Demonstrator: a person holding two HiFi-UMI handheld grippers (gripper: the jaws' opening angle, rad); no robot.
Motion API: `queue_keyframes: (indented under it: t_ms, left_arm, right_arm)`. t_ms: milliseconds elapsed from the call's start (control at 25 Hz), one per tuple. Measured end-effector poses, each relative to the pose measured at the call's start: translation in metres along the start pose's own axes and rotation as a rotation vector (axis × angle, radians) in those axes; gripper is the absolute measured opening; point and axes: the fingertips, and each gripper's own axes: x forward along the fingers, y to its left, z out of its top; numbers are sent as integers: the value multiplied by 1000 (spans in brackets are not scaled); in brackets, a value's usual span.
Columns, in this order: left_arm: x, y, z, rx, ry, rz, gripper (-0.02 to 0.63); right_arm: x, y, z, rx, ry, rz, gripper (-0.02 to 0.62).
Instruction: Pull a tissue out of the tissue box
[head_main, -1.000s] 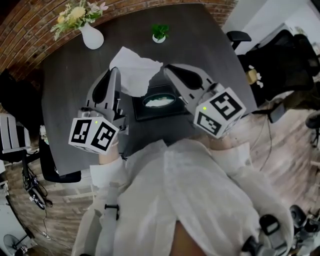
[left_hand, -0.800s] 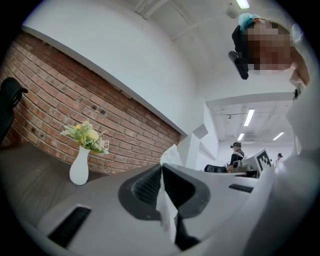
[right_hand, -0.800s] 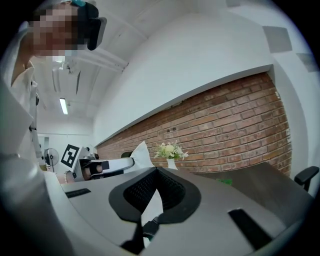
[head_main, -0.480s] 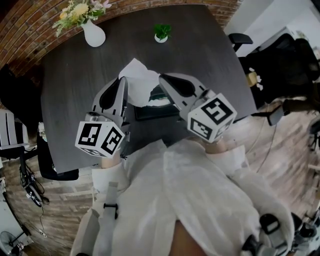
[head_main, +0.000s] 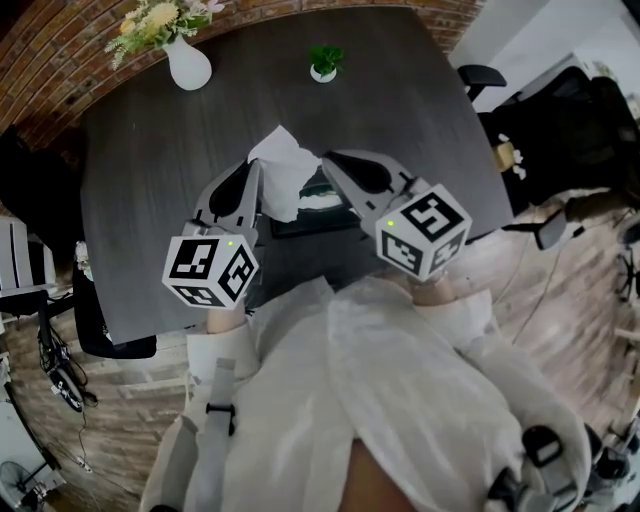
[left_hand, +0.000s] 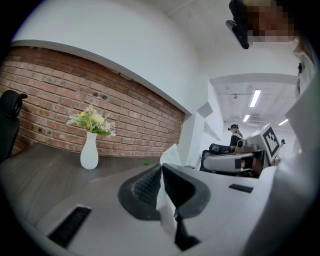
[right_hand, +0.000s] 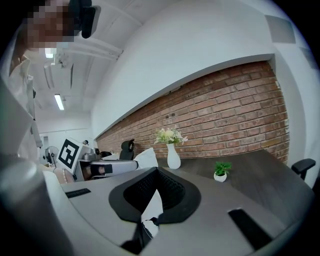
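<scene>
Head view. Dark grey wooden table (head_main: 150, 200) below, with a black rectangular tissue box (head_main: 315, 220) lying flat near the front edge, between the two tools. Crumpled thin white paper tissue (head_main: 283, 172) up over the box's left end, pinched at both sides: left gripper (head_main: 258, 172) on its left edge, right gripper (head_main: 322, 160) on its right corner. Touching the box or clear of it: not to be told. Slender white ceramic vase of pale flowers (head_main: 188, 66) and small green potted plant in a white pot (head_main: 322, 66) well apart at the far edge.

Left gripper view. Left gripper (left_hand: 162, 172) with jaws together, clamped on the tissue (left_hand: 166, 202), a white fold running between the pads and out past the tips. Vase (left_hand: 89, 152) ahead at left, before a red brick wall (left_hand: 60, 100); right gripper (left_hand: 232, 162) off to the right.

Right gripper view. Right gripper (right_hand: 156, 174) likewise closed, with a white strip of tissue (right_hand: 152, 204) nipped between its pads. Left gripper (right_hand: 107, 167) at left, vase (right_hand: 173, 156) and potted plant (right_hand: 220, 172) beyond, on the table (right_hand: 260, 175).
</scene>
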Motion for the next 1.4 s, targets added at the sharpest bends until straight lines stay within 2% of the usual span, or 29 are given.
queue_keyframes:
  t_ms: [440,1000,1400]
  left_arm:
    - [1,-8,-1,2,-4,-29,6]
    - [4,-10,-2,-12,-7,-36,6]
    - [6,-10,-3,-37,-11,-50,6]
  right_arm:
    - [-2,2,-9,21,15,10,3]
    - [-1,-6,-19,57,46,-26,3]
    - [6,4,-26,71,58,-2,3]
